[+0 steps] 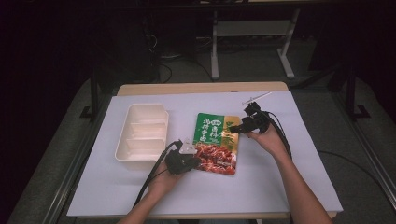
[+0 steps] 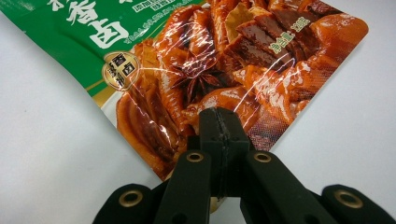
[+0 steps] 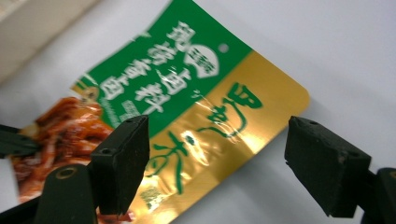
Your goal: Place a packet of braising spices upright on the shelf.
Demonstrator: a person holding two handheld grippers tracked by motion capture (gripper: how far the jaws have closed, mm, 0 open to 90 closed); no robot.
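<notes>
Left tongs (image 2: 219, 126) are clenched on the near edge of a glossy foil food pouch (image 2: 219, 70), green and gold at its far end and printed with red-brown braised meat at the near end; in the left gripper view the two black jaws meet tightly over the pouch's lower border. Right tongs (image 3: 217, 154) stand released, their jaws spread wide with the gold corner of the pouch (image 3: 205, 116) between them, one jaw over the gold print and the other over the bare surface beside the pouch; I cannot tell whether either touches the foil. From the high view, the pouch (image 1: 217, 140) lies near the middle of the white sheet-covered surface (image 1: 280, 186), with the left tongs (image 1: 195, 161) at its near left corner and the right tongs (image 1: 236, 129) at its far right edge. A shallow cream plastic tray with compartments (image 1: 122, 144) sits just left of the pouch, apart from it.
</notes>
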